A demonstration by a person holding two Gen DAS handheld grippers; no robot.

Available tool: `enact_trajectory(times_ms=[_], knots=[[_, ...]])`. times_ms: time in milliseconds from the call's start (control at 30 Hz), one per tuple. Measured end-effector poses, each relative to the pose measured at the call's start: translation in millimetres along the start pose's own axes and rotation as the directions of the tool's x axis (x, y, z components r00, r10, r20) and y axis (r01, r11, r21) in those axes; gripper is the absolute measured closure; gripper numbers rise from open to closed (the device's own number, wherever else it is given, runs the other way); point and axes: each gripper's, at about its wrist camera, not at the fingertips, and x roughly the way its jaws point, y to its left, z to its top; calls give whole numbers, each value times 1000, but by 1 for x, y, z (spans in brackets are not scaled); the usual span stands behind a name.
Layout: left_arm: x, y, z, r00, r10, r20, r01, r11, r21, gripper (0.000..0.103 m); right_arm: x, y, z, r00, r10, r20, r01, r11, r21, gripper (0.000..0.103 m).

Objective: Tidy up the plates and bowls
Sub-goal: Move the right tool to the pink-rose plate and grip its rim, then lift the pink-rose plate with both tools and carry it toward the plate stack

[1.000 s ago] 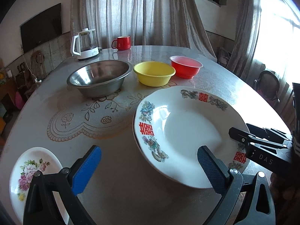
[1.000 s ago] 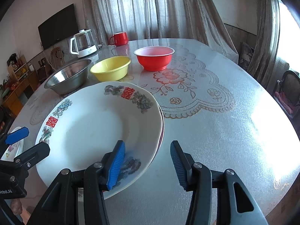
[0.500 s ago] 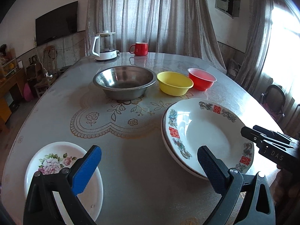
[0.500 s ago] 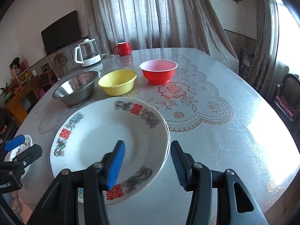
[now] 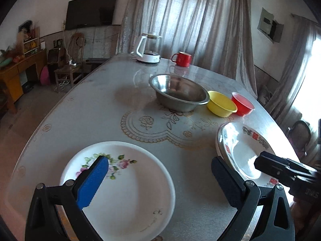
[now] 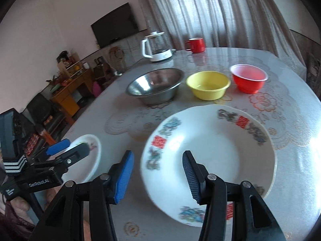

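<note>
A small white plate with pink flowers (image 5: 128,186) lies at the table's near left edge; it also shows in the right wrist view (image 6: 91,152). My left gripper (image 5: 158,182) is open above it, one blue finger over the plate. A large white plate with red characters (image 6: 212,156) rests on another plate; it also shows in the left wrist view (image 5: 240,150). My right gripper (image 6: 158,176) is open over its near left rim. Behind stand a steel bowl (image 6: 155,86), a yellow bowl (image 6: 208,87) and a red bowl (image 6: 248,80).
A white kettle (image 5: 148,49) and a red mug (image 5: 182,59) stand at the table's far end. The round table (image 5: 100,110) has a patterned cover. Chairs and a wooden cabinet stand off to the left; a chair stands at the right.
My left gripper has swung left, from the large plate to over the small flowered plate. My right gripper has shifted left across the large plate's near rim. Both stay open.
</note>
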Motion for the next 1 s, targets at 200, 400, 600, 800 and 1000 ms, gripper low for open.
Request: enact_trajectory(times_ms=[200, 400, 600, 800, 1000], knots=[[-21, 53, -1, 995, 92, 36, -89, 992, -88, 0, 30, 56, 0, 980, 174, -96, -184, 978, -97, 52], [-23, 105, -18, 993, 112, -41, -118, 973, -196, 1, 75, 93, -12, 939, 261, -225, -288, 953, -96, 52], [-17, 123, -39, 993, 89, -78, -104, 969, -223, 13, 109, 108, -24, 922, 259, -287, -296, 951, -94, 52], [-1, 123, -44, 992, 47, -115, -76, 962, -261, 34, 122, 108, -27, 925, 240, -296, -284, 951, -119, 52], [4, 109, -44, 993, -2, -115, -22, 978, -207, 55, 122, 116, -29, 934, 220, -282, -275, 946, -172, 52]])
